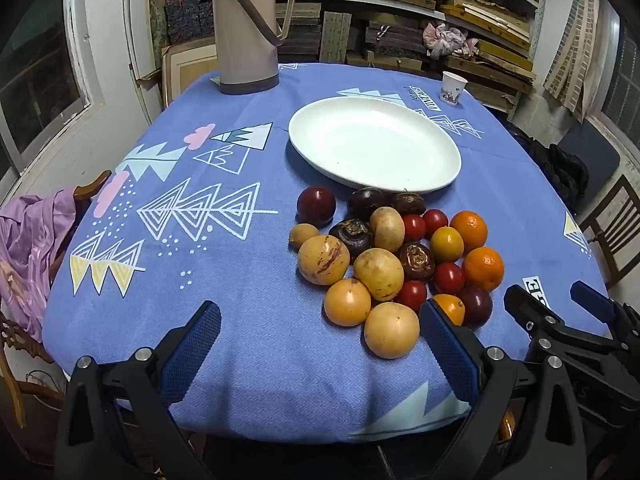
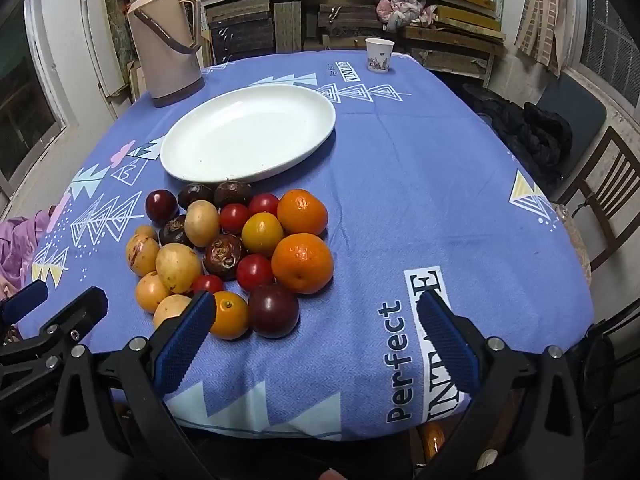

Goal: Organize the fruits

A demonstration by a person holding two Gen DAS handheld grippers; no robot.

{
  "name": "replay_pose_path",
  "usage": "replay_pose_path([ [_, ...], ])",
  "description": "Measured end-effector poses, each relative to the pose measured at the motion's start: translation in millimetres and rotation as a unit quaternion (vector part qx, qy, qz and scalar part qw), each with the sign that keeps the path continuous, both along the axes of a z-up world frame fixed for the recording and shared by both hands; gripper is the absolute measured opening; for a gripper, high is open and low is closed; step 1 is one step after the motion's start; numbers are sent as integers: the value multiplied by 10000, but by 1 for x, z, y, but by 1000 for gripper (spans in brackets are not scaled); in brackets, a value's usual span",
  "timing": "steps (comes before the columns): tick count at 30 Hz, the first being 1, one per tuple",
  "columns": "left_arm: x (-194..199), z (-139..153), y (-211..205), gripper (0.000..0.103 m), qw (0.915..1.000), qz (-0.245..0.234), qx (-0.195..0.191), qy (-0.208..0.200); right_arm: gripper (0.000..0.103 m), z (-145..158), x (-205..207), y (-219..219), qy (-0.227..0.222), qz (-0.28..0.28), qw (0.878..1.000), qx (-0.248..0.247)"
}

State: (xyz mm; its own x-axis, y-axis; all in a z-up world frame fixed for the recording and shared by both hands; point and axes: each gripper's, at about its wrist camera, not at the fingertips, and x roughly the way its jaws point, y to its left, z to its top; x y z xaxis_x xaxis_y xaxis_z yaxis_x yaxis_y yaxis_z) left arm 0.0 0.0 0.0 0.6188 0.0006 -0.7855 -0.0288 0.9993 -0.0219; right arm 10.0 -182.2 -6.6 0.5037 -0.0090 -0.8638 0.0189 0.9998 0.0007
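Note:
A pile of mixed fruit point(image 1: 394, 258) lies on the blue tablecloth, just in front of an empty white oval plate point(image 1: 374, 144). It holds yellow round fruits, oranges point(image 2: 302, 262), red cherry tomatoes, dark plums point(image 2: 274, 310) and brown water chestnuts. The plate point(image 2: 248, 132) and the pile point(image 2: 236, 256) also show in the right wrist view. My left gripper point(image 1: 320, 336) is open and empty, above the table's near edge, left of the pile. My right gripper point(image 2: 316, 328) is open and empty, right of the pile; its left finger point(image 2: 188, 336) overlaps the nearest fruits.
A tall beige thermos point(image 1: 246, 28) stands at the back left of the table. A paper cup point(image 1: 452, 87) stands at the back right. Wooden chairs point(image 2: 604, 200) stand to the right, purple cloth point(image 1: 28, 248) on a chair to the left. Shelves fill the back wall.

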Motion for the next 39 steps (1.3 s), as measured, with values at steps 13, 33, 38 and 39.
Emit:
replay_pose_path([
  [13,0,-2,0,100,10000,12,-2,8,99,0,1,0,12,7,10000,-3],
  [33,4,2,0,100,9999,23,-95,-31,99,0,4,-1,56,-6,10000,-5],
  [38,2,0,0,100,10000,21,-88,-9,99,0,5,-1,67,2,10000,3],
  [39,1,0,1,100,10000,20,-86,-9,99,-1,5,-1,65,1,10000,2],
])
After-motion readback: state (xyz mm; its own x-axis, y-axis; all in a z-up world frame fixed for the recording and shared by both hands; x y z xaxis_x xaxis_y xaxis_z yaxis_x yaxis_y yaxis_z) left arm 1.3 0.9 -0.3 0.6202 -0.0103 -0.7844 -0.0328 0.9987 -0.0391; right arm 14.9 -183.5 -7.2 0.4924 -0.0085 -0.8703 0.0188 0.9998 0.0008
